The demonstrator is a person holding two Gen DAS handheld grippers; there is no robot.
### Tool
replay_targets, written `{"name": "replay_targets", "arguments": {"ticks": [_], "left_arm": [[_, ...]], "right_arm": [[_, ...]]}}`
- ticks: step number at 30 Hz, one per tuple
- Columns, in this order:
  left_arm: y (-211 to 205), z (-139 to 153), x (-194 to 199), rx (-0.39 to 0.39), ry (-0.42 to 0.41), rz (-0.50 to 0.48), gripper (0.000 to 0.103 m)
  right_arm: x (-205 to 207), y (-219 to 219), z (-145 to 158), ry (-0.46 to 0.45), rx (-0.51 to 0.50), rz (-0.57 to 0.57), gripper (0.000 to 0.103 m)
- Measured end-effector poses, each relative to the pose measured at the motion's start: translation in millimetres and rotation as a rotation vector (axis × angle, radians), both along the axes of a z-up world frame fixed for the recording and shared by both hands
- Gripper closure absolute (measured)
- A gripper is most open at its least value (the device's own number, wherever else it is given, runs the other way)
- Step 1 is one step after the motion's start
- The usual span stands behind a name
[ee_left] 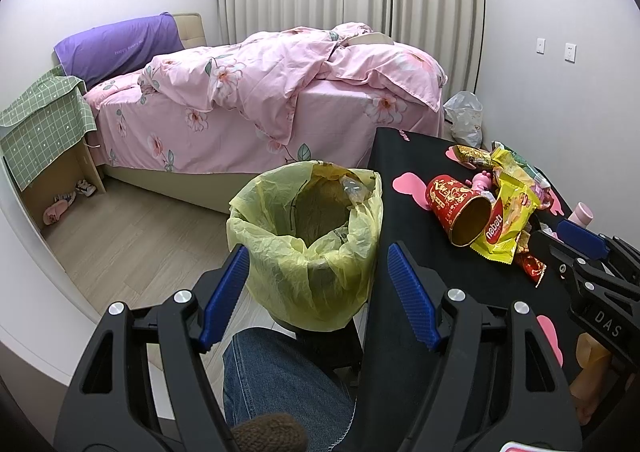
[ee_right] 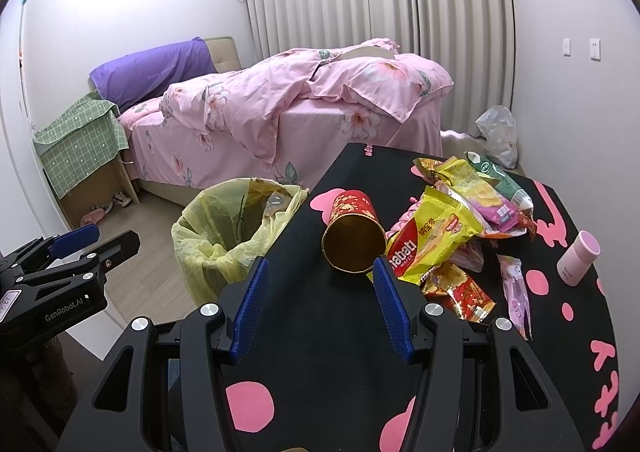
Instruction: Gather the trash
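Note:
A bin lined with a yellow bag (ee_left: pixel 308 236) stands on the floor beside the black table (ee_left: pixel 404 187); it also shows in the right wrist view (ee_right: pixel 228 232). A red and gold paper cup (ee_right: pixel 352 236) lies on its side on the table (ee_right: pixel 320 332), next to a yellow Nabati wrapper (ee_right: pixel 432 240) and a pile of snack wrappers (ee_right: pixel 480 191). My left gripper (ee_left: pixel 318 292) is open and empty, just above the bin's near side. My right gripper (ee_right: pixel 318 304) is open and empty, over the table just short of the cup. The cup (ee_left: pixel 460 211) also shows in the left wrist view.
A pink bottle (ee_right: pixel 578 258) stands at the table's right. A bed with a pink quilt (ee_left: pixel 260 91) lies behind the bin. A box under a green cloth (ee_left: pixel 44 131) is at the left. A clear plastic bag (ee_right: pixel 498 133) sits in the corner.

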State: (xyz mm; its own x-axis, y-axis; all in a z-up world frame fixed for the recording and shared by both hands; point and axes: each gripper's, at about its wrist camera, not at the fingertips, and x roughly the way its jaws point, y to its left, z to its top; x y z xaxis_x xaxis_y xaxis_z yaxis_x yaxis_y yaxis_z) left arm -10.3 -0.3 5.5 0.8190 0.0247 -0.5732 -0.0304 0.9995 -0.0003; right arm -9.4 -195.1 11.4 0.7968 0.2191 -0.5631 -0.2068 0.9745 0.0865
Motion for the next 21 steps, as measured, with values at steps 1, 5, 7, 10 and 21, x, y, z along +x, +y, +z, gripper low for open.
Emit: {"name": "replay_targets", "arguments": {"ticks": [1, 5, 7, 10, 21], "left_arm": [[0.1, 0.3, 0.4, 0.0, 0.001, 0.0, 0.035], [0.1, 0.6, 0.6, 0.0, 0.002, 0.0, 0.035], [0.1, 0.5, 0.5, 0.0, 0.002, 0.0, 0.035], [0.2, 0.6, 0.5, -0.001, 0.001, 0.0, 0.035], [-3.1, -1.1, 4.1, -0.003, -0.005, -0.015, 0.035]], "right_arm": [[0.3, -0.2, 0.1, 0.001, 0.0, 0.0, 0.052], [0.5, -0.2, 0.2, 0.001, 0.001, -0.001, 0.052], [0.4, 0.0, 0.2, 0.002, 0.001, 0.0, 0.052], [0.7, -0.2, 0.3, 0.001, 0.001, -0.001, 0.052], [1.6, -3.6, -1.3, 0.012, 0.009, 0.005, 0.052]]}}
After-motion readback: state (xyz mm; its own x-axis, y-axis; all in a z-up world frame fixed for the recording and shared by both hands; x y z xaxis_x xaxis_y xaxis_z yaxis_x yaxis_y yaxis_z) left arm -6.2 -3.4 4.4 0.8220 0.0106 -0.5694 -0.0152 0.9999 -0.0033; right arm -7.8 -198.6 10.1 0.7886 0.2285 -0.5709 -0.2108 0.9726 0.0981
